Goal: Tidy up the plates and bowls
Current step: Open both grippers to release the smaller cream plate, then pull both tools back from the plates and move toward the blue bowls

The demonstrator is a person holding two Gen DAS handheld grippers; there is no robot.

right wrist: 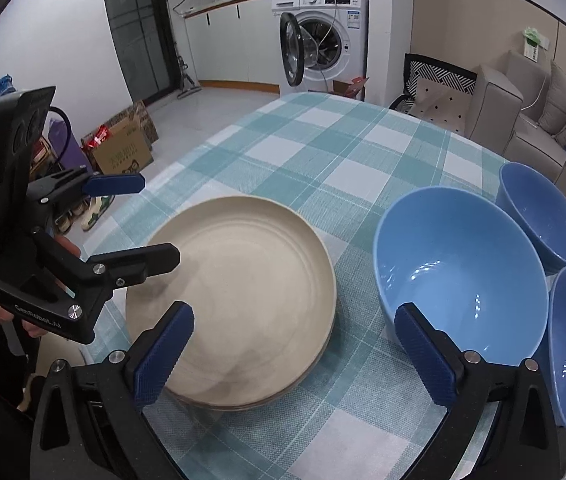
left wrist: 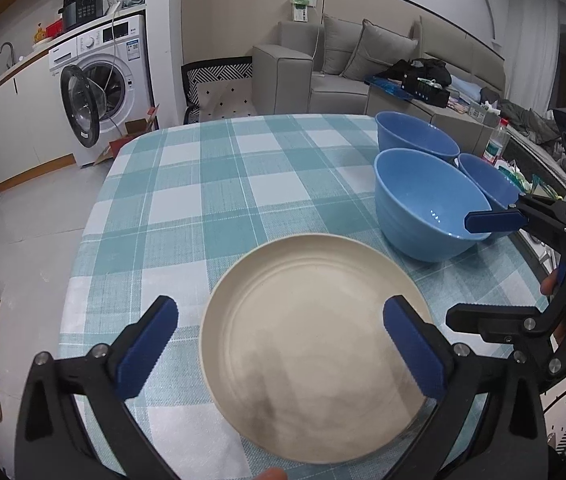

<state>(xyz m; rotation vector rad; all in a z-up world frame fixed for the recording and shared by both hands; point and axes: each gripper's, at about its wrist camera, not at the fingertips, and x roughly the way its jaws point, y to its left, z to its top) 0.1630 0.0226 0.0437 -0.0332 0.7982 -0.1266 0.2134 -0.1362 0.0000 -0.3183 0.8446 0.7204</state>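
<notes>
Your left hand-held gripper [left wrist: 279,348] was wide open over cream plates [left wrist: 317,346], holding nothing. Your right hand-held gripper [right wrist: 295,354] was open too, empty. Plates sat stacked on checked worktop [left wrist: 187,184]. Three blue bowls [right wrist: 459,268] stood just beside plates, on right.

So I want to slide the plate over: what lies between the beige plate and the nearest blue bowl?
Only bare checked tablecloth between the beige plate and the nearest blue bowl, clearest in the right wrist view.
</notes>
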